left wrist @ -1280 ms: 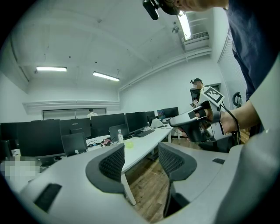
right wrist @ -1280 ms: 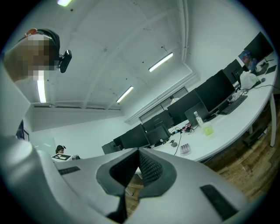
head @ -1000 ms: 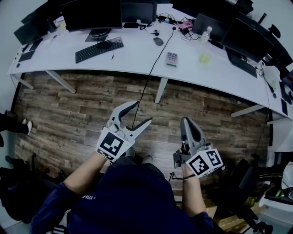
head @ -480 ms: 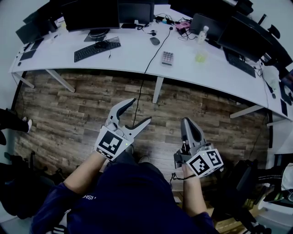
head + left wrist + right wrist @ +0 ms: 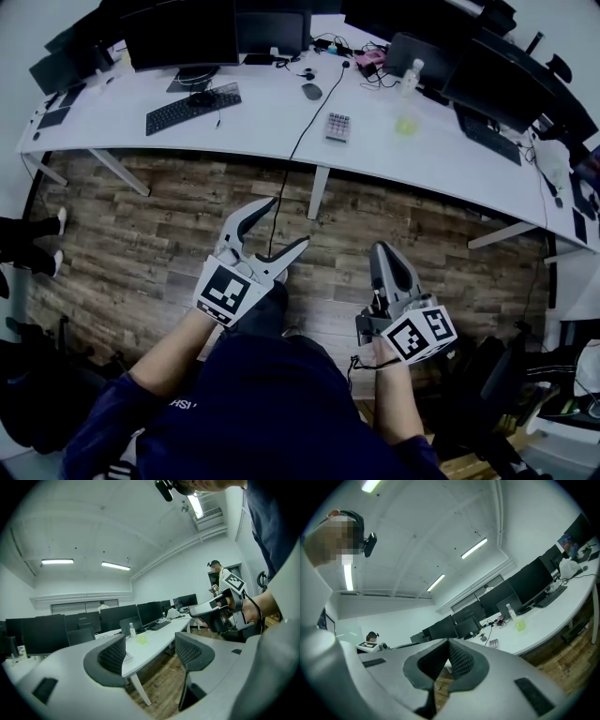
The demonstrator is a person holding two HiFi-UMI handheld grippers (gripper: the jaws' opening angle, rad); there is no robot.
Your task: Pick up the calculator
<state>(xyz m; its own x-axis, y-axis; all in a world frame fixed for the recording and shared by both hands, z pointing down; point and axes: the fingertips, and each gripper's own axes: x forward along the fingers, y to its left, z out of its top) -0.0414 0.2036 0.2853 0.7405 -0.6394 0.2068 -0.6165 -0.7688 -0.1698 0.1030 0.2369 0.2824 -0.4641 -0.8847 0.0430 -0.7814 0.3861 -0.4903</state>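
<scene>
The left tongs stood wide apart with nothing between them, their jaws having just been opening. The right tongs were closed on themselves and empty. Both were held over the wooden floor, pointing toward the long white worktop, with a bare stretch of floor and a worktop leg lying between. A black cable dropped off the worktop's front edge and ran down toward the left tongs. On the worktop stood dark monitors, a keyboard, a mouse, a bottle and a yellow-green cup. The calculator lay flat near the front edge, just right of the cable and left of the cup, well apart from both tongs and roughly in line between them
</scene>
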